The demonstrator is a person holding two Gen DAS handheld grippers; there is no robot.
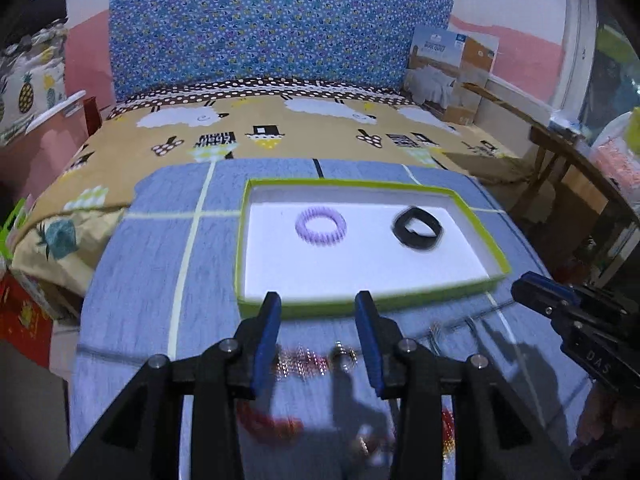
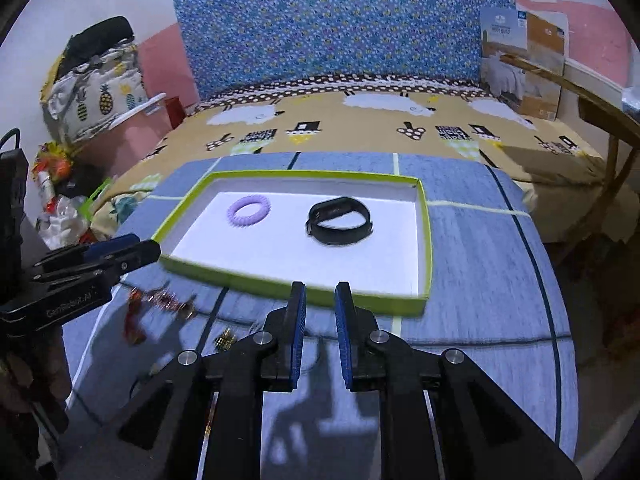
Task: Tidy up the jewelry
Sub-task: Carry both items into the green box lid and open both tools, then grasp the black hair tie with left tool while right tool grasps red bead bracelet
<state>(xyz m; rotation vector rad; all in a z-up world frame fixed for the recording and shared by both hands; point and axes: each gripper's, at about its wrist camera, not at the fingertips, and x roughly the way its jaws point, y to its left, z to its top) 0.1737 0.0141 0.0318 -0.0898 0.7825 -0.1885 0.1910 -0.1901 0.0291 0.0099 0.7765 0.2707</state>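
Note:
A shallow white tray with a green rim (image 1: 360, 304) (image 2: 280, 280) lies on a blue checked cloth. In it are a purple spiral hair ring (image 1: 321, 226) (image 2: 249, 210) and a black wristband (image 1: 418, 230) (image 2: 340, 220). Loose red and gold jewelry (image 1: 308, 360) (image 2: 160, 300) lies on the cloth in front of the tray, blurred. My left gripper (image 1: 316, 296) (image 2: 132, 248) is open and empty, its tips over the tray's near rim. My right gripper (image 2: 320, 286) (image 1: 524, 284) stands slightly open, also empty, at the near rim further right.
Small gold pieces (image 2: 225, 340) and a thin silver chain (image 1: 436, 332) lie on the cloth nearby. Behind is a bed with a yellow patterned sheet (image 1: 304, 136) and a blue headboard (image 1: 272, 32). A wooden table (image 1: 560, 148) stands at the right, clutter (image 2: 60, 200) at the left.

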